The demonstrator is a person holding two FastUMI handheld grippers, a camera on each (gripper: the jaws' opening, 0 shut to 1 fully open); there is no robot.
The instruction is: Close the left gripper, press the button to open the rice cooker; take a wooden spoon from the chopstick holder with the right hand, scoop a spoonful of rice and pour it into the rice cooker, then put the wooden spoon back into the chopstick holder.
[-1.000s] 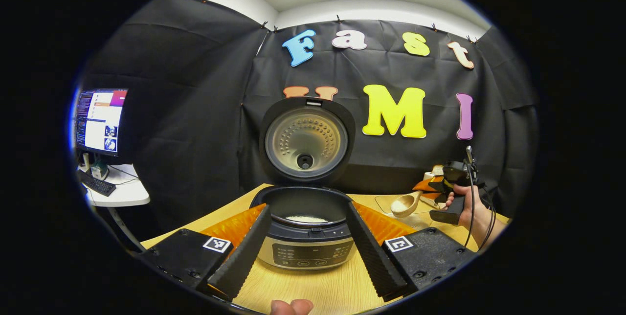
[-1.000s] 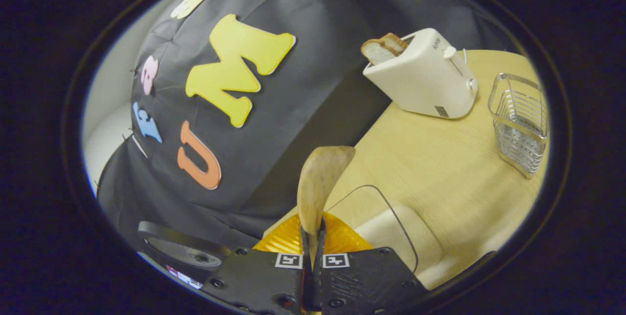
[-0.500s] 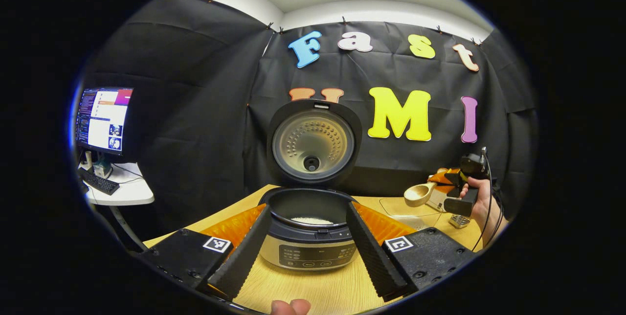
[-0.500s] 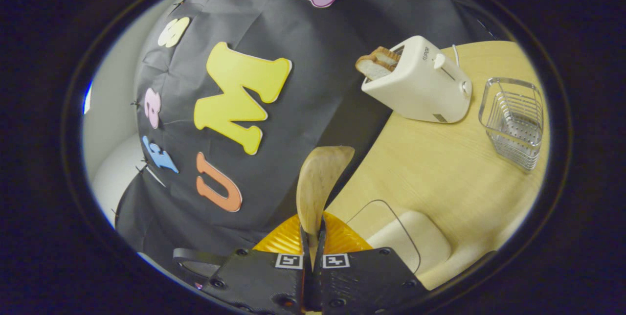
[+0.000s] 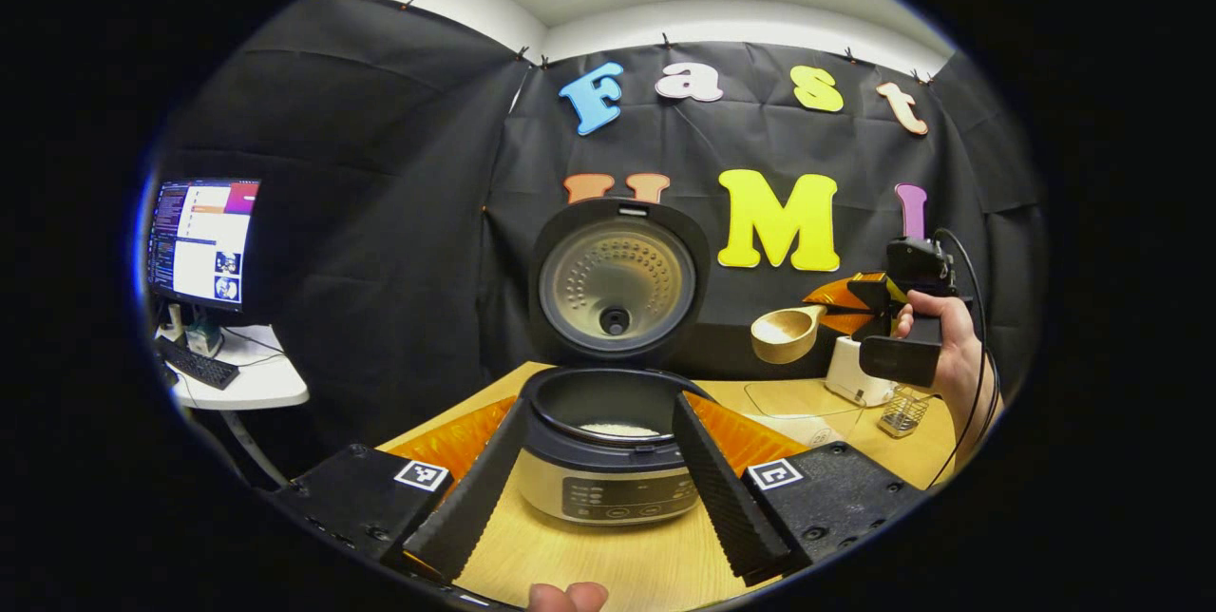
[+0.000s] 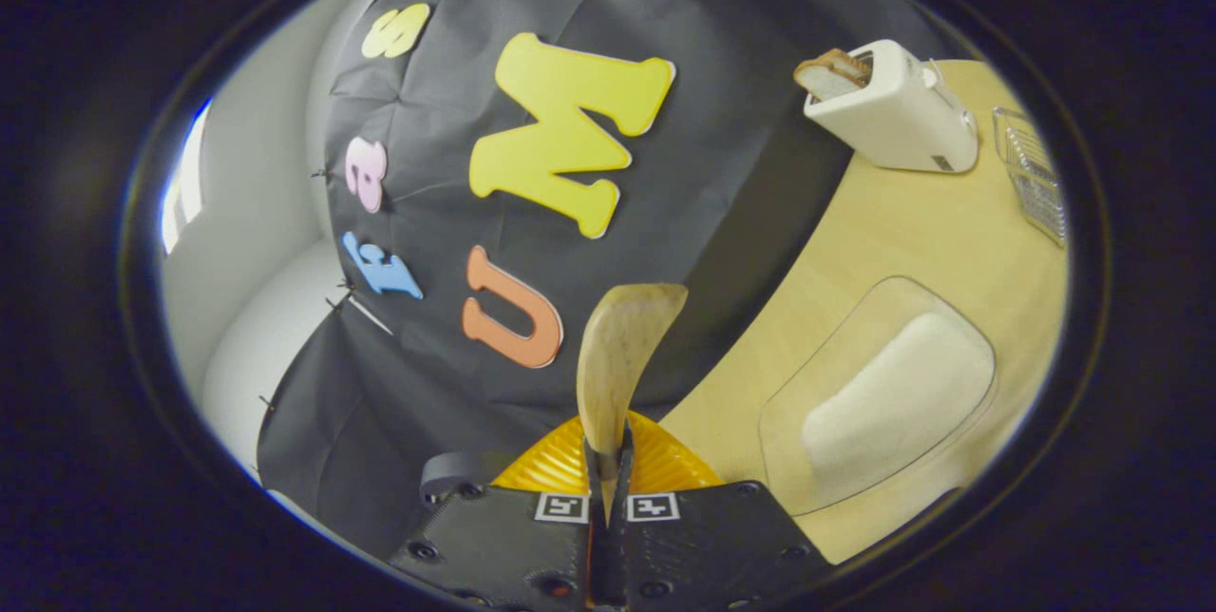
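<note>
Left gripper view. Rice cooker (image 5: 613, 460) stood on the counter (image 5: 608, 564) with its lid (image 5: 617, 284) raised upright; judged, the button step was done and the pot left open to receive rice. A small patch of white rice (image 5: 617, 429) lay at the bottom of the pot. Left tool (image 5: 594, 465): fingers spread wide, one to either side of the cooker's front, gripping nothing; judged parked there, clear of the pot mouth. Farther off at the right, a hand (image 5: 950, 355) held the right tool (image 5: 836, 308) above the counter, with the wooden spoon (image 5: 784, 334) projecting from it toward the cooker, bowl turned up and roughly level, probably so any load would not spill. Whether the bowl carried rice could not be told. Beneath that hand: a white toaster (image 5: 850, 374) and the wire chopstick holder (image 5: 902, 412).

Right gripper view. Right tool (image 6: 608, 469): fingers pressed together on the handle of the wooden spoon (image 6: 622, 355), bowl seen edge-on, pointing away from the camera. Below on the counter (image 6: 883, 232), a clear dish (image 6: 788, 422) held a mound of rice (image 6: 898, 403), judged the scooping source. Toaster (image 6: 898, 108), with bread in its slot, stood near the wall; chopstick holder (image 6: 1035, 180) stood beside it at the counter's edge, well apart from the spoon. Return of the spoon not yet made.
</note>
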